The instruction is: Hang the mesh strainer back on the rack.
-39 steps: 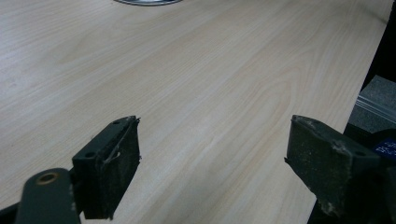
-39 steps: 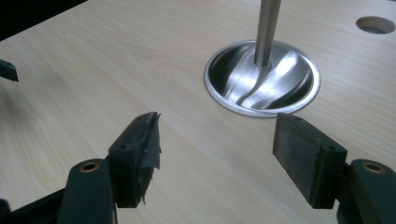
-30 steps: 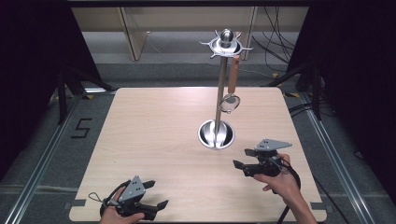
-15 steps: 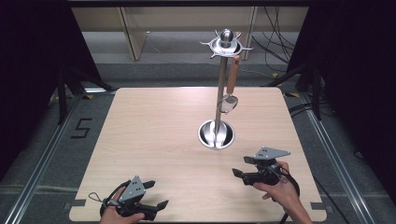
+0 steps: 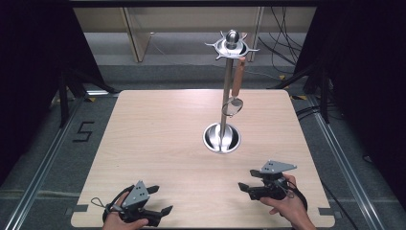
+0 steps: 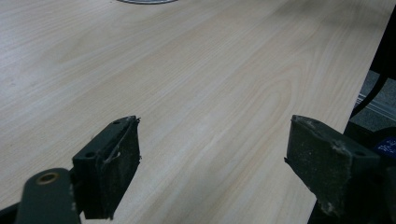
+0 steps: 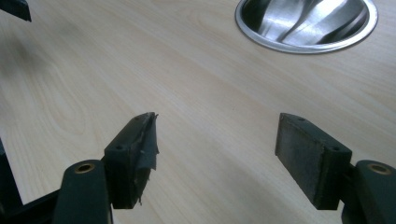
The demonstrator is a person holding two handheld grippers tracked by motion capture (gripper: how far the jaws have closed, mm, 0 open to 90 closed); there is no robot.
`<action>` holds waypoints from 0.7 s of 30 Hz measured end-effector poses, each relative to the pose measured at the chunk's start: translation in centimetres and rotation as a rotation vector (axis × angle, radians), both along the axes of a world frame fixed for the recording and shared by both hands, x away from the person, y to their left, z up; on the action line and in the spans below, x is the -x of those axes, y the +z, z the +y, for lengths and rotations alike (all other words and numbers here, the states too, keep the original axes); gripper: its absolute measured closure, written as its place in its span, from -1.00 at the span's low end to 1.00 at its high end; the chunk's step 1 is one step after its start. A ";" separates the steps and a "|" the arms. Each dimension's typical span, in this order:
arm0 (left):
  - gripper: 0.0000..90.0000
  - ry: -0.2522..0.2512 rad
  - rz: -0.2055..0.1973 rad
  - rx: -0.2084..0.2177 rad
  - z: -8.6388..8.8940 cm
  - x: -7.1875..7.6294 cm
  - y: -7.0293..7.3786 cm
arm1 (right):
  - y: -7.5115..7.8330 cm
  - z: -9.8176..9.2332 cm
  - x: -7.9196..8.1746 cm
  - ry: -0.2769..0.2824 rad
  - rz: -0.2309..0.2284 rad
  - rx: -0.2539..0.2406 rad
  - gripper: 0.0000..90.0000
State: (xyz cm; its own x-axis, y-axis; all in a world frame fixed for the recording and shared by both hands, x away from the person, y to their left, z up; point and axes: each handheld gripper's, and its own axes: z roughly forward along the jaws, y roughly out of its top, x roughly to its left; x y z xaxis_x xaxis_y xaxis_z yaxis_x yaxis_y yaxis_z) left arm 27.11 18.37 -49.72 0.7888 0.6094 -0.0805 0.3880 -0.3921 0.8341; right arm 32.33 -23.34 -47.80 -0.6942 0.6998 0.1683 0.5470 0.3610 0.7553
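Here, the person holds both grippers low over the near edge of the wooden table, and nothing is between the jaws of either one. The left gripper is at the near left corner; its jaws are spread wide, with only bare wood between them in the left gripper view. The right gripper is at the near right side, and its jaws are also released and stand apart above the table, which the right gripper view shows clearly.

The thing nearest to the right gripper is the metal stand. It stands upright a little right of the table's middle, apart from both grippers. Its round steel base rests on the wood, and in the right gripper view this base is at the top, beyond the open jaws and not touching them. At the top of the pole there is a ring of hooks. One spoon with a brown handle hangs from a hook, bowl downward, just beside the pole.
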 end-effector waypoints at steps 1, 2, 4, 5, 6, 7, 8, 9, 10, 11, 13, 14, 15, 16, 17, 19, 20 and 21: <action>-0.63 0.000 0.000 0.000 0.0 0.0 0.0 | -0.1 -0.1 -0.1 0.017 -0.010 0.007 -0.32; -0.63 0.000 0.000 0.000 0.0 0.0 0.0 | -0.1 -0.1 -0.1 0.017 -0.010 0.007 -0.32; -0.63 0.001 0.000 0.001 0.0 0.0 0.0 | -0.3 0.0 0.4 0.008 0.009 0.000 -0.36; -0.63 0.000 -0.002 0.005 0.0 0.0 0.0 | -0.4 -0.1 0.3 0.013 -0.010 0.009 -0.36; -0.63 0.001 -0.002 0.006 0.0 0.0 0.0 | -0.4 -0.1 0.5 0.010 0.007 0.006 -0.37; -0.63 0.000 -0.001 -0.004 0.0 0.0 0.0 | -0.5 0.0 0.7 0.005 0.014 -0.002 -0.39; -0.63 0.001 -0.002 -0.004 0.0 0.0 0.0 | -0.5 0.0 0.9 -0.012 0.024 -0.005 -0.40; -0.63 0.001 -0.003 -0.004 0.0 0.0 0.0 | -0.6 -0.2 0.7 0.015 -0.002 0.009 -0.41; -0.63 0.001 -0.002 -0.005 0.0 0.0 0.0 | -0.7 -0.2 0.8 0.008 0.016 -0.001 -0.44; -0.63 0.008 0.008 0.002 0.0 0.0 0.0 | -0.7 -0.2 0.9 -0.004 0.003 0.009 -0.46; -0.63 0.007 0.006 0.001 0.0 0.0 0.0 | -1.0 -0.3 1.1 -0.004 0.010 0.000 -0.54; -0.63 -0.002 -0.004 -0.006 0.0 0.0 0.0 | -1.0 -0.3 1.2 -0.022 0.008 0.013 -0.58; -0.63 0.000 -0.002 -0.006 0.0 0.0 0.0 | -1.1 -0.3 1.2 -0.015 0.016 0.012 -0.58; -0.63 0.000 -0.002 -0.006 0.0 0.0 0.0 | -1.0 -0.3 1.4 -0.030 0.014 0.002 -0.57; -0.63 -0.001 -0.002 -0.007 0.0 0.0 0.0 | -1.0 -0.3 1.7 -0.040 0.031 -0.001 -0.57; -0.63 -0.002 -0.001 -0.007 0.0 0.0 0.0 | -1.0 -0.4 1.9 -0.037 0.044 0.002 -0.58; -0.63 0.003 -0.001 -0.003 0.0 0.0 -0.1 | -1.1 -0.5 1.8 -0.030 0.017 0.013 -0.59; -0.63 0.016 0.015 0.008 -0.1 0.1 -0.1 | -1.2 -0.5 1.8 -0.025 0.015 0.003 -0.59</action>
